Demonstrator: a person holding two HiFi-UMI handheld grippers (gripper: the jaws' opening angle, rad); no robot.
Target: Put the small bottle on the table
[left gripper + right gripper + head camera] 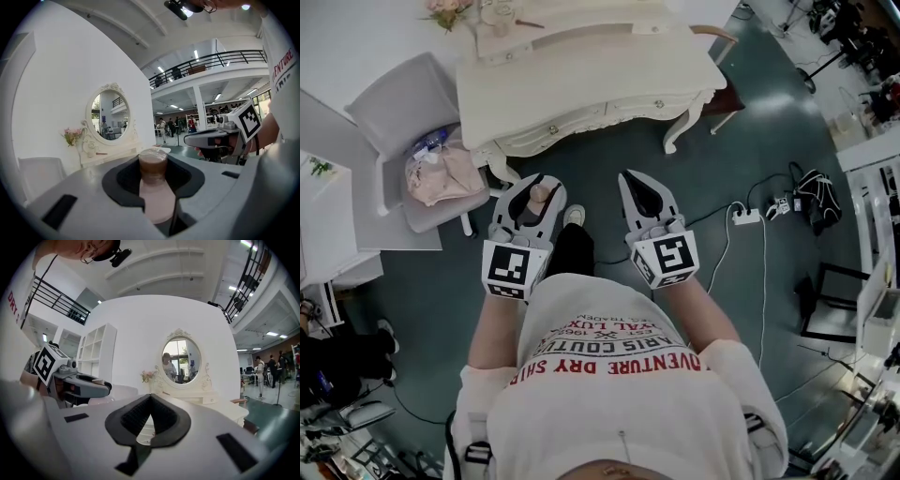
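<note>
A small bottle [538, 195] held short of the dressing table [600, 82].
Clamped in the left gripper [534, 184]; right gripper [635, 180] jaws together, empty.

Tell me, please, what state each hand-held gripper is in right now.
Left hand-held gripper: closed on the small bottle.
Right hand-held gripper: closed, holding nothing.

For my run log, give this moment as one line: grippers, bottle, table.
left gripper: shut on small bottle | right gripper: shut, empty | table: ahead, bottle not yet on it
</note>
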